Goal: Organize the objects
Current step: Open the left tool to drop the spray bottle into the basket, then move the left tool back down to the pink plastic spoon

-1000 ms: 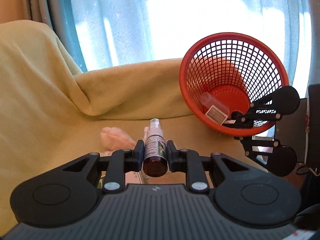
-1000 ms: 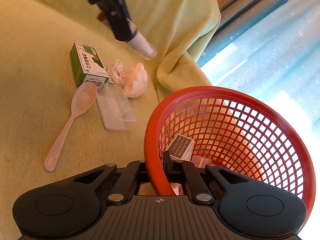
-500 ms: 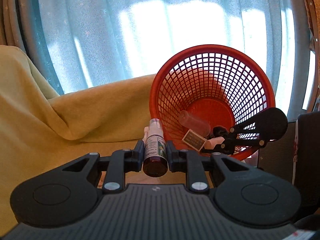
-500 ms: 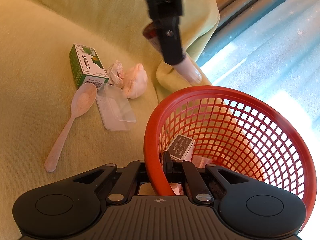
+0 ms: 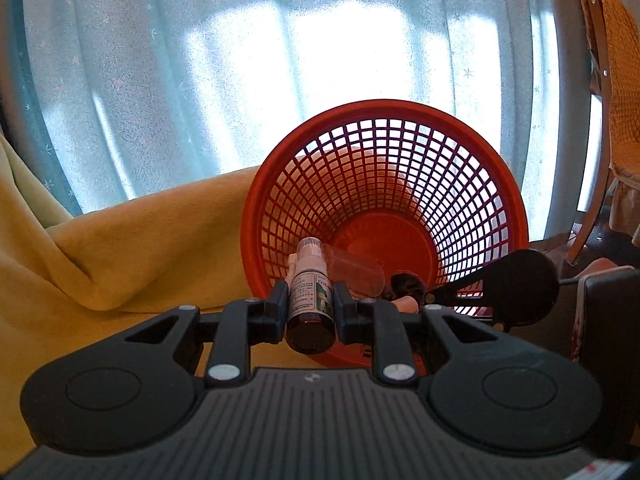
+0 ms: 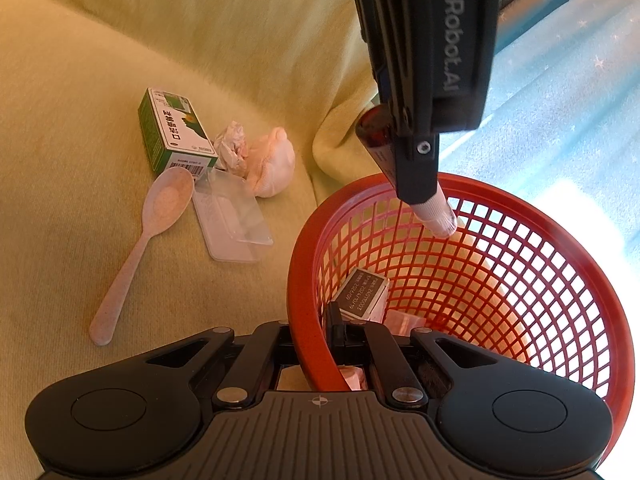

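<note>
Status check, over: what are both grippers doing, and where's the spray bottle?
Left gripper shut on small brown spray bottle, nozzle over red mesh basket mouth. Right gripper shut on basket rim, tilting it. Path clear.

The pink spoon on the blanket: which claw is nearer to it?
Right. The right claw grips the basket rim beside the spoon; the left claw is raised over the basket.

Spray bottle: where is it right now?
The spray bottle is clamped in the left gripper, its cap over the near rim of the red basket; the right gripper holds that rim.
</note>
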